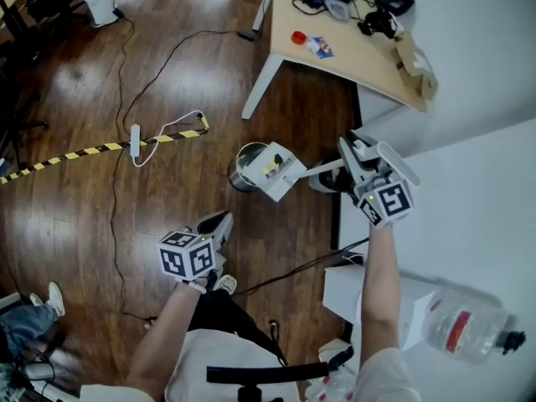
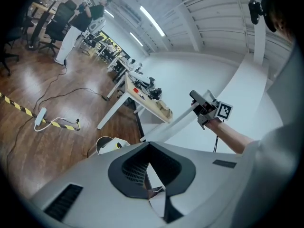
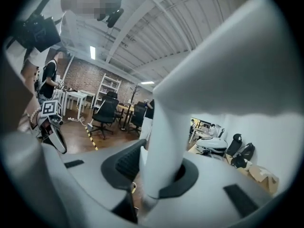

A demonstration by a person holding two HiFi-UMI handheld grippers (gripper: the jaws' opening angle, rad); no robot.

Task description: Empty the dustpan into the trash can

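Wood floor (image 1: 167, 82) first, over on the left. What is your left claw doing above it? (friend)

My left claw (image 1: 219, 221) hangs over the floor with its two jaws together. Nothing is in it. I think it has no job right now. (me)

And the trash can? (friend)

The trash can (image 1: 235, 170) stands on the floor, not far from the leg of the tabletop (image 1: 360, 57). The white dustpan (image 1: 276, 172) is right over its mouth and covers part of it. So the carrying part looks done to me. (me)

Who holds the dustpan? (friend)

My right claw (image 1: 347, 162) does. It is clamped on the long white handle (image 1: 322, 168). In the right gripper view I can see the handle squeezed between the jaws. (me)

Is the pan empty? (friend)

I can't tell. There is something yellow and dark on the pan. It is too small for me to know if it is dirt or a sticker. I think the tipping is what is left. I need to lean the pan so everything slides into the can. Then I take the dustpan away. (me)
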